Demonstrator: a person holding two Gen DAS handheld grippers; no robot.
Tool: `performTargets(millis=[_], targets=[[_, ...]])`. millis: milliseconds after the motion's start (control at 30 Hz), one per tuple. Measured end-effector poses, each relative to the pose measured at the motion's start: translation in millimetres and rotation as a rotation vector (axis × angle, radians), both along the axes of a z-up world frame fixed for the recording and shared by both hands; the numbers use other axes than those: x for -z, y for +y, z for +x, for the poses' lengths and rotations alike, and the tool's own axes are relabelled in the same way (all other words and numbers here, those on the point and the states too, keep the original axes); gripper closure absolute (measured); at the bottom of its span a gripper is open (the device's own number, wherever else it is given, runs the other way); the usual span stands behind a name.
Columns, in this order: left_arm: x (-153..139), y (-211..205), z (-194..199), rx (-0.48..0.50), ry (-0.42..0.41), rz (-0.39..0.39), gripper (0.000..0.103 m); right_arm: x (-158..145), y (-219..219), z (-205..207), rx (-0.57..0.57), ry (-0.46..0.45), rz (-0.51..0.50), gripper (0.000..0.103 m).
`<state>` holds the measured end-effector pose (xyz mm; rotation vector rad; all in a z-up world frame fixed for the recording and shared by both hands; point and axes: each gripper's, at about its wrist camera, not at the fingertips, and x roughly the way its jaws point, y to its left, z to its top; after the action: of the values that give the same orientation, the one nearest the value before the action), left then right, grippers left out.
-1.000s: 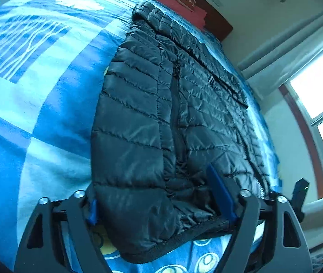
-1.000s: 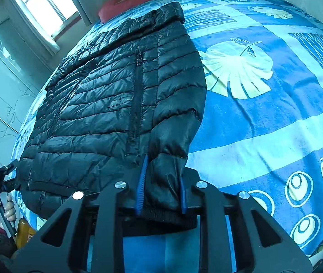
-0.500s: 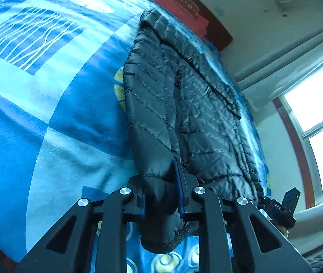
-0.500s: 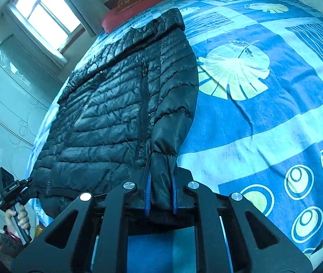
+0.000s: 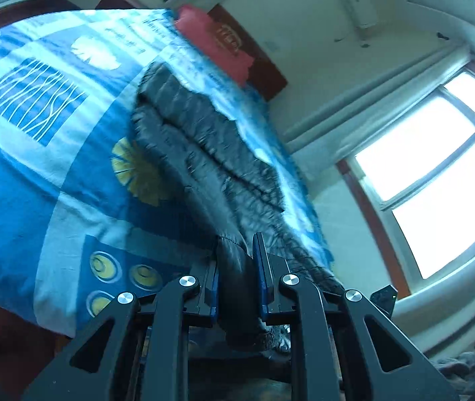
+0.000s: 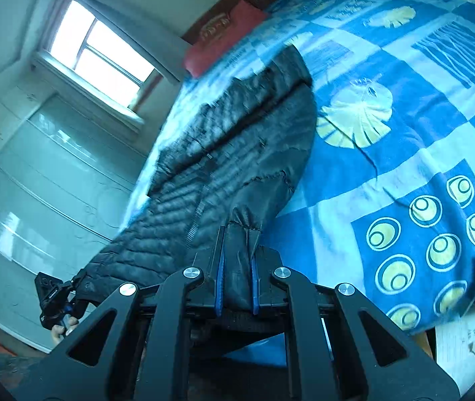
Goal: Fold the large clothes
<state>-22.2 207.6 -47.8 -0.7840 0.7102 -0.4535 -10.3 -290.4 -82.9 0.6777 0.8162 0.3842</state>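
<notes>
A black quilted puffer jacket (image 5: pixel 204 153) lies lengthwise on a bed with a blue patterned cover (image 5: pixel 36 153). My left gripper (image 5: pixel 237 264) is shut on the jacket's bottom hem and lifts it off the bed. My right gripper (image 6: pixel 237 257) is shut on the hem at the jacket's (image 6: pixel 237 153) other bottom corner, also raised. The jacket stretches from both grippers up toward the collar, which still rests on the bed. The left gripper also shows in the right wrist view (image 6: pixel 53 297).
A red pillow (image 5: pixel 217 46) and a dark wooden headboard (image 5: pixel 257 63) stand at the far end of the bed. A window (image 5: pixel 438 173) and white wall lie on one side. White wardrobe doors (image 6: pixel 36 180) stand beside the bed. A paper sheet (image 6: pixel 465 344) lies by the bed's corner.
Both grippers have pulled back and up with the hem, lifting the jacket's lower part off the bed. The left gripper closed on the hem during the last second.
</notes>
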Motion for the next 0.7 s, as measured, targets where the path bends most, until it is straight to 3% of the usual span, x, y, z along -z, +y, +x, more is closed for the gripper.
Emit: performTargets(millis=[233, 367, 567, 700], targets=[[-43, 3, -22, -0.021, -0.078, -0.007, 0.086, -37, -13, -21, 0.023, -0.069, 0.043, 0.092], [-47, 7, -1, -0.010, -0.084, -0.008, 0.086, -40, -13, 2, -0.003, -0.100, 0.061, 0.092], [-41, 17, 67, 0.007, -0.075, -0.021, 0.086, -56, -3, 82, -0.058, -0.165, 0.095, 0.092], [-35, 25, 124, -0.010, -0.071, -0.025, 0.086, -55, 2, 156, -0.067, -0.174, 0.117, 0.091]])
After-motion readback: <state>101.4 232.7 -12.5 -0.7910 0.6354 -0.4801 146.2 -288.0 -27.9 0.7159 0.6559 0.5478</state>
